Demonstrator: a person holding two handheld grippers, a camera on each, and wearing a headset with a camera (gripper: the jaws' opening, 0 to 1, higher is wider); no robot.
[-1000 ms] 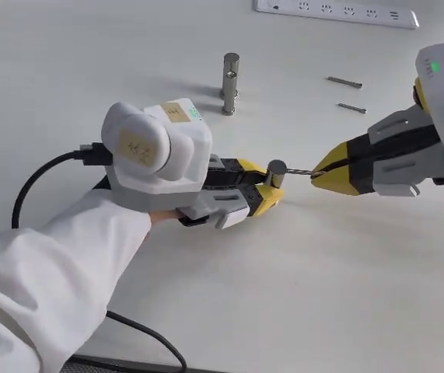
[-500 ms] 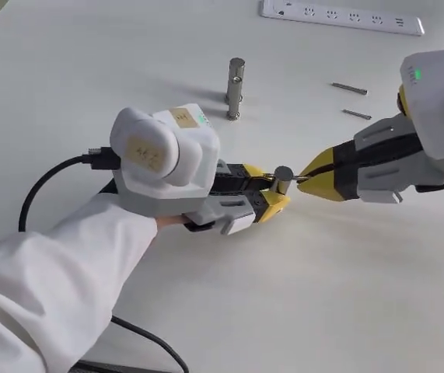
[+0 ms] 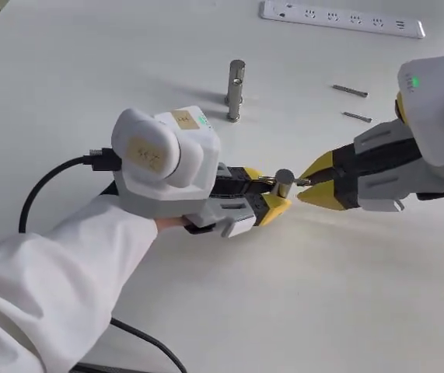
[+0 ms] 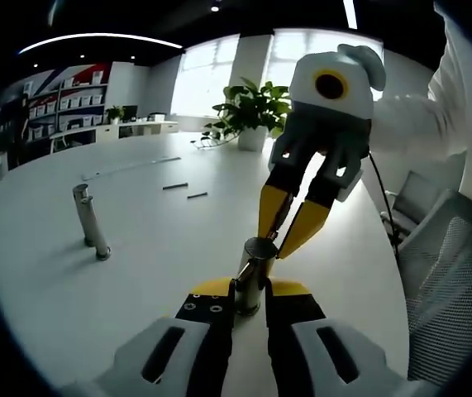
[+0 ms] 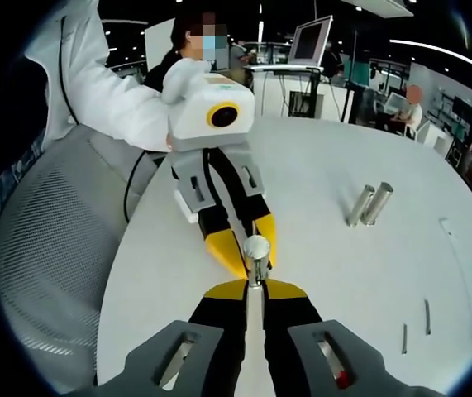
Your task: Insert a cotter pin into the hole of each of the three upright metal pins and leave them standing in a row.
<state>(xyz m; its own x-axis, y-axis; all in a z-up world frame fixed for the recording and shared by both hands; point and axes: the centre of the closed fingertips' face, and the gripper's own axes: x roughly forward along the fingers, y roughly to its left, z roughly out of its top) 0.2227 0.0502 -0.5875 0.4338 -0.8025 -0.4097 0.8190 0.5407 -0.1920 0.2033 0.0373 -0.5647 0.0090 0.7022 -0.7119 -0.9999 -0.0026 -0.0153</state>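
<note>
A metal pin (image 3: 284, 181) is held upright, pinched low down between the jaws of the left hand-held gripper (image 3: 277, 193). A cotter pin (image 3: 298, 181) is gripped in the pressed-together tips of the right hand-held gripper (image 3: 308, 183), level, its free end at the metal pin's head. The left hand-held gripper is laid low along the worktop (image 3: 299, 295), a white sleeve (image 3: 58, 287) behind it. Beyond the metal pin two more pins (image 3: 235, 89) stand together; two loose cotter pins (image 3: 350, 91) lie nearby.

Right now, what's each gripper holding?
Left gripper: shut on an upright metal pin.
Right gripper: shut on a cotter pin, its tip at that pin.
</note>
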